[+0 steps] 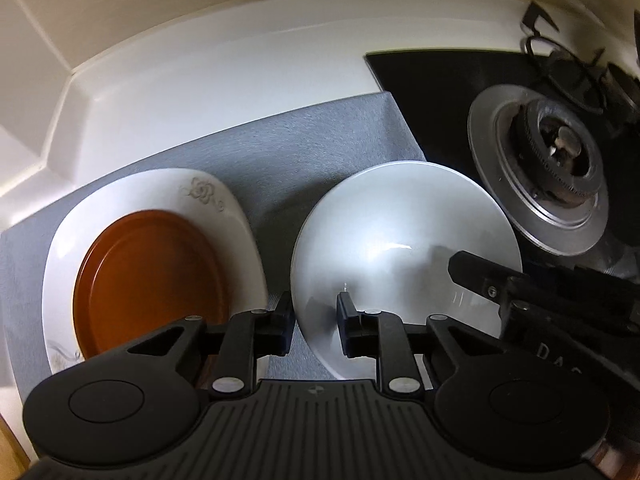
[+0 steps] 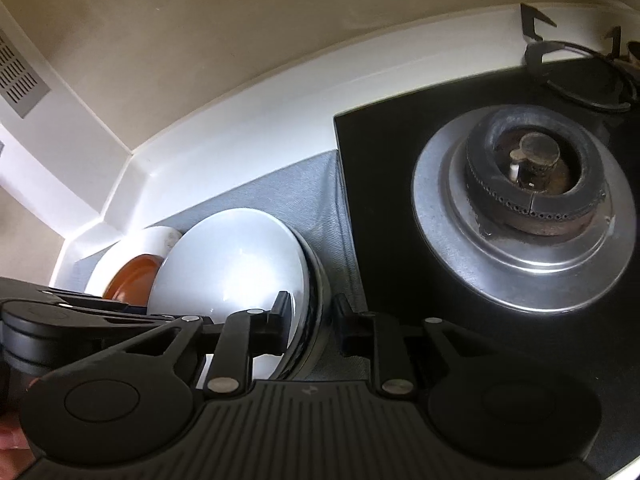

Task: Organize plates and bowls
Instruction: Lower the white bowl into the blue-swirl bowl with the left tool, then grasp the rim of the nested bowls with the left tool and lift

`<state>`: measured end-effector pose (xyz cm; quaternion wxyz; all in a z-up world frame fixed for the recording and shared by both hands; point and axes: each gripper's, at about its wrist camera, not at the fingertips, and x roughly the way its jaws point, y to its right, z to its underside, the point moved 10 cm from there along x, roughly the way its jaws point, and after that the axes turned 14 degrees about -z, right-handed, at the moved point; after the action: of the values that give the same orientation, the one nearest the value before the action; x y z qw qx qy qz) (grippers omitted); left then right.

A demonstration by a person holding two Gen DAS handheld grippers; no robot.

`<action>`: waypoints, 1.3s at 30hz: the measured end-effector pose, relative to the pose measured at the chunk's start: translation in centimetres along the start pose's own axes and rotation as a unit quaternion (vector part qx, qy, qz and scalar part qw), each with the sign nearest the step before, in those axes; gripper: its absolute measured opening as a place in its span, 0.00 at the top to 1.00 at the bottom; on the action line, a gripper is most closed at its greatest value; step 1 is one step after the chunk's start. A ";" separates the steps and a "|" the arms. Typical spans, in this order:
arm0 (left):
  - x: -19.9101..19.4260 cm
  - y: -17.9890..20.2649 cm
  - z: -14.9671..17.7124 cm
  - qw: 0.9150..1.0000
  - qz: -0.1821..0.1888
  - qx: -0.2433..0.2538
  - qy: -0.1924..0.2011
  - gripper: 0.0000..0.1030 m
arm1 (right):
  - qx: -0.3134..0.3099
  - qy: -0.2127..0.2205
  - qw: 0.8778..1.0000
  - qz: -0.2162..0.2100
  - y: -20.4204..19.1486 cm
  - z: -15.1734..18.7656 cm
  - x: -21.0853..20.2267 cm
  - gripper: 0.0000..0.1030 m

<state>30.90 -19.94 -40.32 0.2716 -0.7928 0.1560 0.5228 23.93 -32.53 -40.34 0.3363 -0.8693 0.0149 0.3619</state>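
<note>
A white bowl (image 1: 404, 240) with a dark outer wall (image 2: 316, 292) sits over the grey mat (image 1: 304, 148). My left gripper (image 1: 316, 318) straddles its left rim, one pad outside and one inside, and is shut on the wall. My right gripper (image 2: 312, 322) clamps the opposite rim the same way. One of its fingers (image 1: 468, 270) shows inside the bowl in the left wrist view. To the left, a brown round plate (image 1: 148, 280) lies on a white square plate (image 1: 168, 192) with a flower pattern. I cannot tell whether the bowl touches the mat.
A black glass hob (image 2: 380, 200) starts at the mat's right edge, with a steel gas burner (image 2: 528, 184) close to the bowl. A white raised counter edge (image 1: 224, 68) and wall run behind. A wire pan support (image 2: 576, 76) stands at the far right.
</note>
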 end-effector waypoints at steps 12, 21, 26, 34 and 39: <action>-2.7 -6.1 1.1 0.996 0.035 -0.084 0.004 0.77 | -0.017 -0.025 0.999 -0.009 -6.0 -0.1 -0.8 0.77; -2.8 -15.7 4.4 0.987 0.010 -0.162 -0.007 0.77 | -0.068 -0.079 0.993 -0.056 -14.5 1.7 3.5 0.77; -2.2 -20.7 6.8 0.977 -0.003 -0.210 -0.025 0.77 | -0.088 -0.110 0.986 -0.084 -18.9 3.1 6.5 0.77; -3.2 -27.2 10.1 0.963 -0.035 -0.264 -0.033 0.77 | -0.117 -0.145 0.974 -0.128 -26.0 5.3 9.0 0.77; -5.0 -31.2 12.3 0.953 -0.038 -0.297 -0.040 0.77 | -0.136 -0.160 0.967 -0.147 -29.5 6.1 8.9 0.77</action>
<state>36.31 12.26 -31.19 0.0495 -0.8212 -0.0477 0.5665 34.67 -4.17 -32.21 0.2619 -0.8303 -0.2164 0.4419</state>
